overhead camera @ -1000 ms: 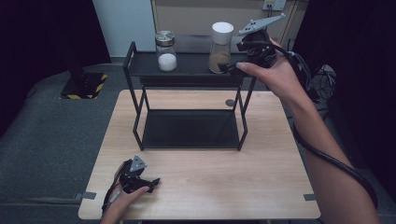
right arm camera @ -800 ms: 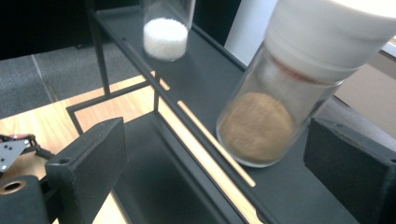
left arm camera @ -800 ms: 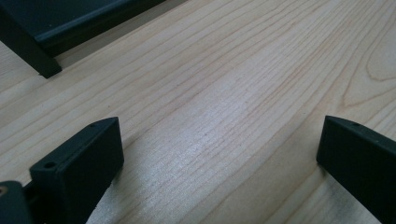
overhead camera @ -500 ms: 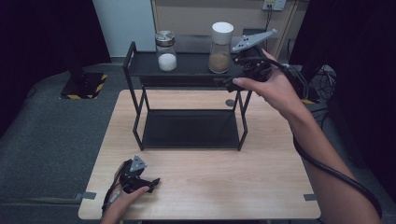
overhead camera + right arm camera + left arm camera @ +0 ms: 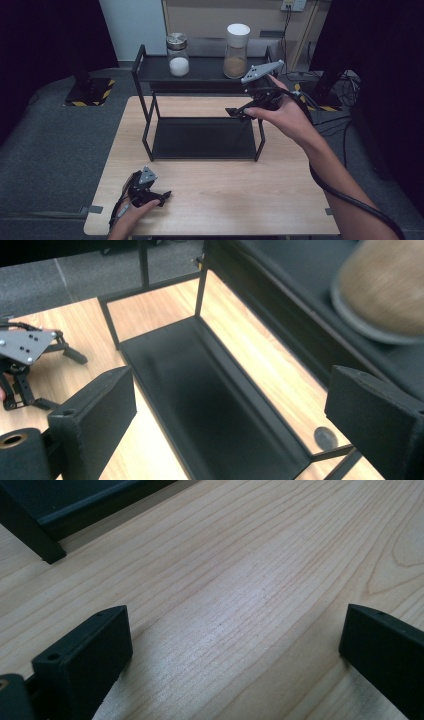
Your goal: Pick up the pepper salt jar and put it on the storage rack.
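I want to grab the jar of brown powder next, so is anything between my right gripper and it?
Nothing visible blocks it. The right gripper hangs open just in front of the rack, below its top shelf. The brown jar stands on that shelf, above and behind it, with open space around it.

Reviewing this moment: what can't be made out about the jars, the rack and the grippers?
- Brown-filled jar: blurred and cut off by the right gripper view's edge; its lid is out of frame there.
- Small round thing on the table by the rack's leg: too small to identify.
- Right gripper: in the high view the hand hides part of it.
- Jar contents: too small to name.
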`<state>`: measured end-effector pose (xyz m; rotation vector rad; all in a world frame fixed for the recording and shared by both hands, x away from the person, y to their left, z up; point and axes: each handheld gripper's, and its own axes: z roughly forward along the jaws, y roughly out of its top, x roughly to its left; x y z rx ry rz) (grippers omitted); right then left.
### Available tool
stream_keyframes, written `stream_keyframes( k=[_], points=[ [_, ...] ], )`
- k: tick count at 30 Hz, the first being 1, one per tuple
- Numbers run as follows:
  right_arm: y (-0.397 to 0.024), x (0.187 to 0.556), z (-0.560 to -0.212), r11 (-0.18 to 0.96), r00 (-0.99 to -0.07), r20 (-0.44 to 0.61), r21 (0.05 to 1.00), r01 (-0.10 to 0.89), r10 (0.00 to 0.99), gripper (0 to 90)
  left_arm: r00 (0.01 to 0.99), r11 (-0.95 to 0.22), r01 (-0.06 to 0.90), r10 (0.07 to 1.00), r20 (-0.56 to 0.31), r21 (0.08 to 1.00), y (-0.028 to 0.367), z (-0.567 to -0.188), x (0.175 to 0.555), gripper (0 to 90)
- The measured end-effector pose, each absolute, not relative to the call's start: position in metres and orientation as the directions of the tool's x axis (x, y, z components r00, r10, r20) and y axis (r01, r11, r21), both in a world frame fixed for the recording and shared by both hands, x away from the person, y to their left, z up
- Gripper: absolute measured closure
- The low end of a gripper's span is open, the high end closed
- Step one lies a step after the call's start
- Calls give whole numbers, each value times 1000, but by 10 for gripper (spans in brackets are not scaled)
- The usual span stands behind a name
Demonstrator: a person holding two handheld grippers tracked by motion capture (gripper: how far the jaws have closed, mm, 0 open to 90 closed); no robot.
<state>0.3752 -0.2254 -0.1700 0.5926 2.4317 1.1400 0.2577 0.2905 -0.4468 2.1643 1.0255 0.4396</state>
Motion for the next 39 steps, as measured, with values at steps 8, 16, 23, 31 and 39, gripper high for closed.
stream_keyframes(
  k=[8, 16, 23, 31, 39],
  points=[
    [-221, 376, -191, 586, -844, -140, 777, 230, 517, 66, 630, -448, 542, 776, 9, 711, 290, -447, 258, 0],
    [-219, 378, -212, 594, -846, -117, 761, 260, 520, 65, 630, -450, 541, 776, 11, 710, 290, -447, 258, 0],
    [-223, 378, -227, 595, -842, -100, 752, 285, 530, 65, 629, -446, 542, 777, 8, 712, 290, -447, 257, 0],
    [-225, 378, -241, 594, -842, -82, 745, 303, 533, 65, 629, -446, 542, 777, 8, 712, 290, -447, 257, 0],
    [-227, 378, -255, 591, -842, -65, 741, 319, 535, 65, 629, -446, 542, 777, 8, 712, 290, -447, 257, 0]
  ],
)
